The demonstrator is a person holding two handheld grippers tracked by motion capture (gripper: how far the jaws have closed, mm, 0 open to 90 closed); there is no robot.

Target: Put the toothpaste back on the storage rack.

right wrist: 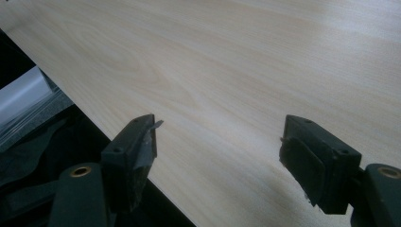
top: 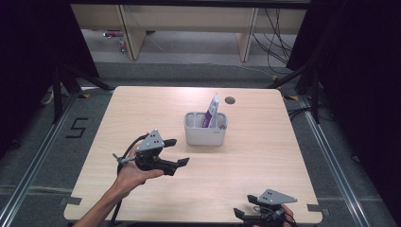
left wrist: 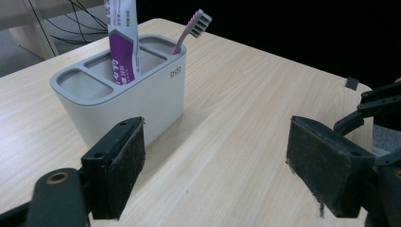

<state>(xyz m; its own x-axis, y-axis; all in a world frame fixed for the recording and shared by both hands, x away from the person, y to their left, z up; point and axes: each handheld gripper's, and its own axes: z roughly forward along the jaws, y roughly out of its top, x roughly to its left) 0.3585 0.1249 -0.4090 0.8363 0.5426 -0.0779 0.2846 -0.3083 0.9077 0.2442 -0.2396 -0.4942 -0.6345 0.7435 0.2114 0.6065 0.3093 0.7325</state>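
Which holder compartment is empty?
The end compartment of the holder, on the tube's far side from the toothbrush, holds nothing.

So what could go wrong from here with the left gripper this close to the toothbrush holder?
The left gripper is open beside the toothbrush holder; a careless sweep might shove or tip this seemingly light caddy. The toothpaste tube and toothbrush lean above the rim, so a jaw could snag them. The right gripper hangs at the table edge and may catch it.
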